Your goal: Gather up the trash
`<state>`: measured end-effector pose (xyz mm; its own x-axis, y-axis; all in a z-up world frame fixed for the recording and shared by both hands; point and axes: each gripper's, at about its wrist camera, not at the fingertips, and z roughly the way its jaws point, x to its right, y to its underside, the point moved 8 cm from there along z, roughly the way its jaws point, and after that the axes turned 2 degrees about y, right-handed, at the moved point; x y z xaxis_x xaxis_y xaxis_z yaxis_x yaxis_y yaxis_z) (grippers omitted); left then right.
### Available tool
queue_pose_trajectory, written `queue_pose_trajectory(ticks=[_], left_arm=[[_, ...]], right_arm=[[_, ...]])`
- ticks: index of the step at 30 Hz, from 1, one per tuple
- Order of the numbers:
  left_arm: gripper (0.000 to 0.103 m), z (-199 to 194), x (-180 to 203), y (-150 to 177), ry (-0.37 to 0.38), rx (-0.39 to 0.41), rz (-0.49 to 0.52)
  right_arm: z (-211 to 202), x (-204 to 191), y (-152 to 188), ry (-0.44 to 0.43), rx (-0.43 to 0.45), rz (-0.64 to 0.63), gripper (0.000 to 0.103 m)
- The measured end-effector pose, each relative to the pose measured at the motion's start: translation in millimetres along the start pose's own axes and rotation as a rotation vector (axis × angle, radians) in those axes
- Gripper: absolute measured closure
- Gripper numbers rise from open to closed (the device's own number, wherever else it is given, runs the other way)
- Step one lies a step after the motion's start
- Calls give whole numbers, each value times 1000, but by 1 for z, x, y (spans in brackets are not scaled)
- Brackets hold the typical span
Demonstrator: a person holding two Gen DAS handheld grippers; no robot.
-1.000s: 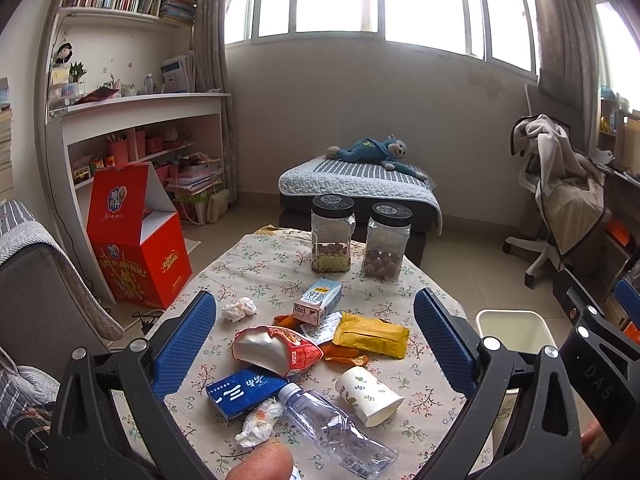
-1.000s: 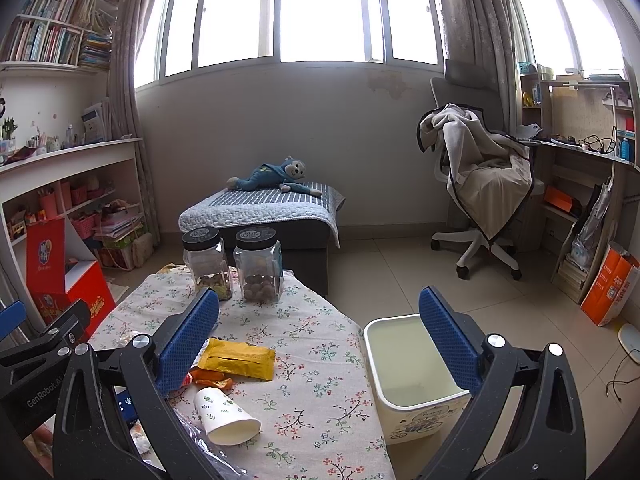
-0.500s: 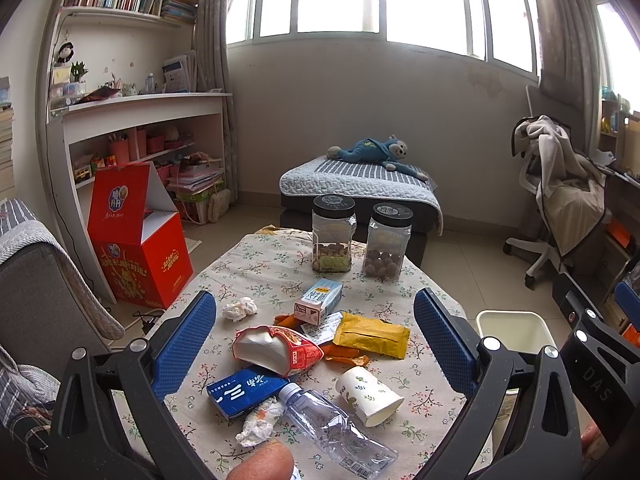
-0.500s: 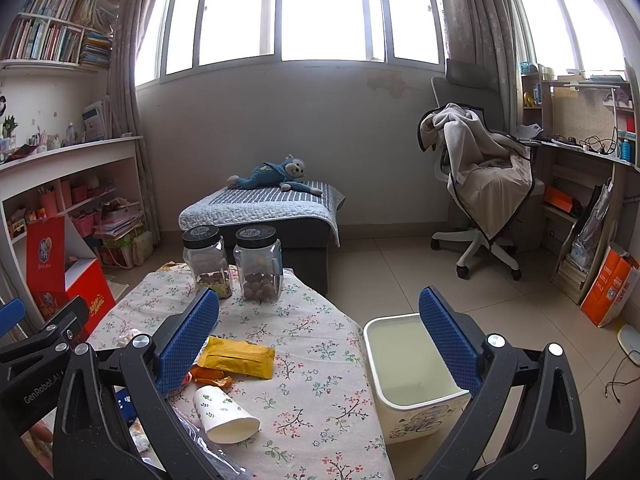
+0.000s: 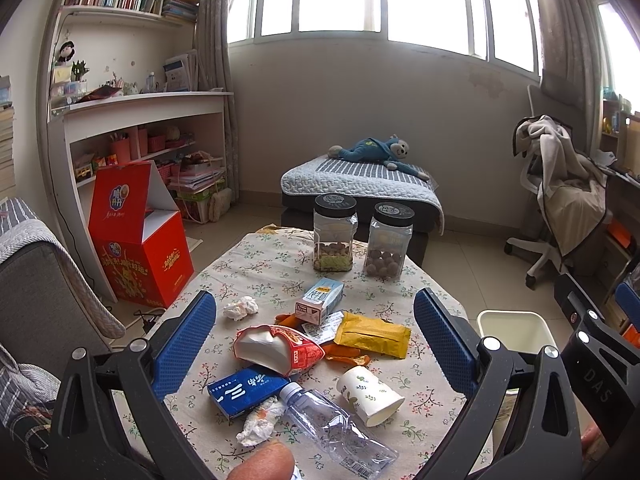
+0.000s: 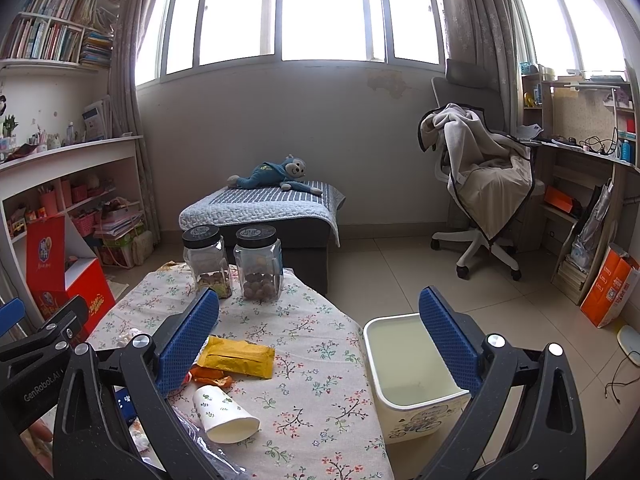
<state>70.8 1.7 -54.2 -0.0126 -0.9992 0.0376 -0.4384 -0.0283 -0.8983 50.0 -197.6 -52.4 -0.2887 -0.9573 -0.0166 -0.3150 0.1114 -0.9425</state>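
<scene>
On the floral-cloth table [image 5: 256, 264], running left to right, lie a crumpled white tissue [image 5: 241, 307], a dark blue flat carton [image 5: 246, 390] touching a torn red-and-white snack bag [image 5: 276, 350], a small blue-and-white milk carton [image 5: 320, 300], a crushed clear plastic bottle [image 5: 340, 428], a yellow foil pouch [image 5: 372, 334] and a tipped-over floral paper cup [image 5: 370, 394]. The left gripper [image 5: 314, 344] hovers over this litter with its blue-padded jaws spread wide and nothing between them. The right gripper [image 6: 320, 344] hangs equally wide apart and empty, framing the table edge and the white plastic waste bin [image 6: 416, 412] standing on the floor just beside the table.
</scene>
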Motion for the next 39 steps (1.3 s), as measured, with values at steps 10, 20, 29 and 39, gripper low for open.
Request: queue_pose_trajectory(ticks=[10, 20, 29, 39], left_arm=[[7, -1, -2, 1, -1, -2, -1], [7, 19, -20, -1, -21, -68, -35], [7, 118, -80, 28, 84, -545, -60], [7, 168, -118, 133, 53, -929, 70]], right_arm=[[0, -1, 0, 0, -2, -1, 7], [20, -11, 9, -46, -119, 5, 7], [77, -70, 59, -288, -579, -164, 7], [113, -91, 149, -423, -901, -239, 7]])
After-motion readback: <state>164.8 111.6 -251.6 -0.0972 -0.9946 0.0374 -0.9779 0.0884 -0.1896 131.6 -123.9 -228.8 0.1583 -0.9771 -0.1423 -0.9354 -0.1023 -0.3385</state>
